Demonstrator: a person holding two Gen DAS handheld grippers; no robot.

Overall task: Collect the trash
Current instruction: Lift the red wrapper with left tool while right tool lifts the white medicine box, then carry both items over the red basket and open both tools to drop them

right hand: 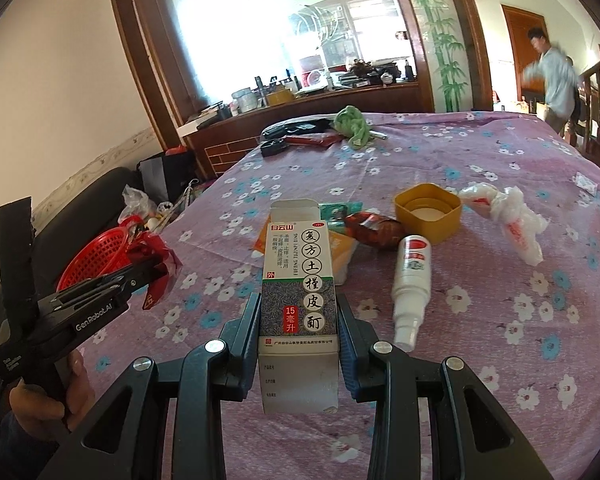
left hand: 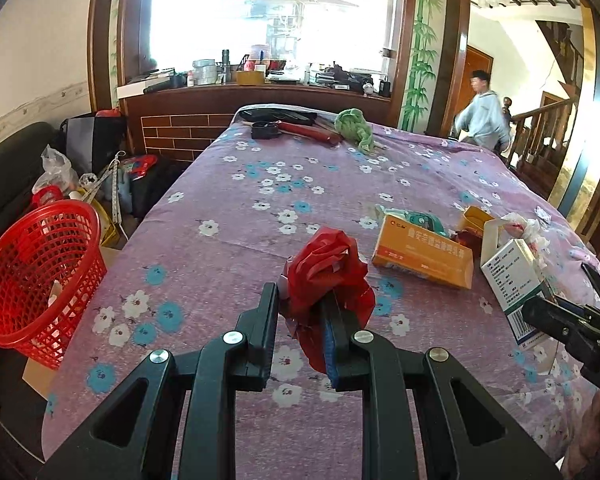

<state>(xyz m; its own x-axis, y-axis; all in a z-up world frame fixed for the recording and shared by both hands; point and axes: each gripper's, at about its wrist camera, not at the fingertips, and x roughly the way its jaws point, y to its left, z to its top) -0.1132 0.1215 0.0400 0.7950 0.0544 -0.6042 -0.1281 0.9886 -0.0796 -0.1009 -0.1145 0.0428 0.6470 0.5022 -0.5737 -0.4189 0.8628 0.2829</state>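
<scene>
My left gripper is clamped on a crumpled red plastic wrapper, my right gripper on a white-and-grey cardboard medicine box; risk: the limp wrapper slips free before reaching the red mesh plastic basket to my left.

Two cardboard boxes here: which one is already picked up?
The white and grey medicine box, upright with its top flap open, clamped in the right gripper. The orange box lies flat on the purple cloth, untouched.

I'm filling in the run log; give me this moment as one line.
left gripper: shut on red wrapper | right gripper: shut on medicine box | red basket: left of table
</scene>
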